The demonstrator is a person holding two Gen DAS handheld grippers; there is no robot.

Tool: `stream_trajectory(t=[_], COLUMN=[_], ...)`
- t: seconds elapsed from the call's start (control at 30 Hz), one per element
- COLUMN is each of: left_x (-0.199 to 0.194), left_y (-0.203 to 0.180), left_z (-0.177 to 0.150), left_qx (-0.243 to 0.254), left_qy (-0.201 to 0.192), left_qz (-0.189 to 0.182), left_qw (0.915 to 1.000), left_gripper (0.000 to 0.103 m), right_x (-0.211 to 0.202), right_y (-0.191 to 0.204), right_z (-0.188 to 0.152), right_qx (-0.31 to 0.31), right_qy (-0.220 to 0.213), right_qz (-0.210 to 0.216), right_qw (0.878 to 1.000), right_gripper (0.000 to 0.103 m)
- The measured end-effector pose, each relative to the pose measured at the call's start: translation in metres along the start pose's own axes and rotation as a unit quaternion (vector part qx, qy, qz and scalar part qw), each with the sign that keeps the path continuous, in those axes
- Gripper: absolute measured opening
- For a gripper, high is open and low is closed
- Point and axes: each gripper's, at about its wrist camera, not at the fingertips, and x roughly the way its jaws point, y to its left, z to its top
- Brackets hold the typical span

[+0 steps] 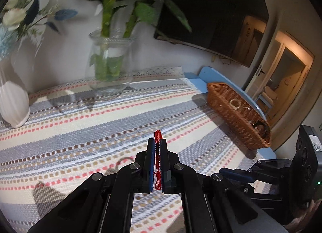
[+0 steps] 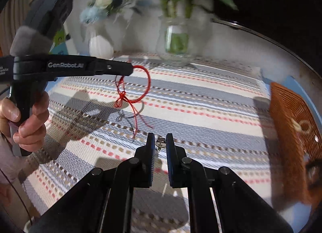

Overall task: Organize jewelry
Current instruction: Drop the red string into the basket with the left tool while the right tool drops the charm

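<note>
Each matte black two-finger gripper (image 1: 158,144) has blue-padded fingers (image 1: 151,164) and round silver pivot screws. At nine o'clock in the right wrist view, the other black pistol-grip gripper (image 2: 130,69) carries white "GenRobot.AI" lettering, a grey foam band, and a thin dark cable.

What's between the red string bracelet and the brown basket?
Only bare striped tablecloth. The left wrist view shows nothing lying between the red string bracelet, pinched in the left gripper, and the wicker basket.

Striped tablecloth (image 1: 84,132), pale wall (image 1: 68,56), lit doorway (image 1: 289,76)
</note>
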Motion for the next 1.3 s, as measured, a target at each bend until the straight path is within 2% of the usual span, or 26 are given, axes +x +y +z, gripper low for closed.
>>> stream_trajectory(t=[0.37,0.5,0.7,0.83,1.07,1.23,1.3], left_x=[-0.001,0.020,0.073,0.111,0.170,0.209,0.221], left_y=[-0.088,-0.121,-0.156,-0.172,-0.190,-0.200,-0.207], left_z=[0.035,0.053,0.090,0.107,0.135,0.140,0.139], left_qx=[0.059,0.074,0.070,0.064,0.046,0.048,0.061], left_qy=[-0.011,-0.014,0.004,0.011,0.018,0.024,0.022], left_qz=[-0.022,-0.040,-0.087,-0.118,-0.163,-0.161,-0.147], left_qw=[0.9980,0.9964,0.9937,0.9909,0.9854,0.9855,0.9871], left_gripper=[0.004,0.004,0.004,0.004,0.004,0.004,0.004], right_x=[-0.080,-0.108,-0.133,-0.133,-0.112,-0.081,-0.071], right_y=[-0.069,-0.103,-0.169,-0.215,-0.287,-0.314,-0.318], right_z=[-0.009,-0.005,0.000,0.000,0.007,0.002,-0.001], right_qx=[0.082,0.106,0.164,0.205,0.280,0.309,0.317], right_qy=[-0.058,-0.082,-0.099,-0.093,-0.080,-0.047,-0.037], right_qz=[-0.016,-0.044,-0.078,-0.092,-0.066,-0.068,-0.060], right_qw=[0.995,0.990,0.978,0.970,0.954,0.947,0.946], right_gripper=[0.012,0.012,0.012,0.012,0.012,0.012,0.012])
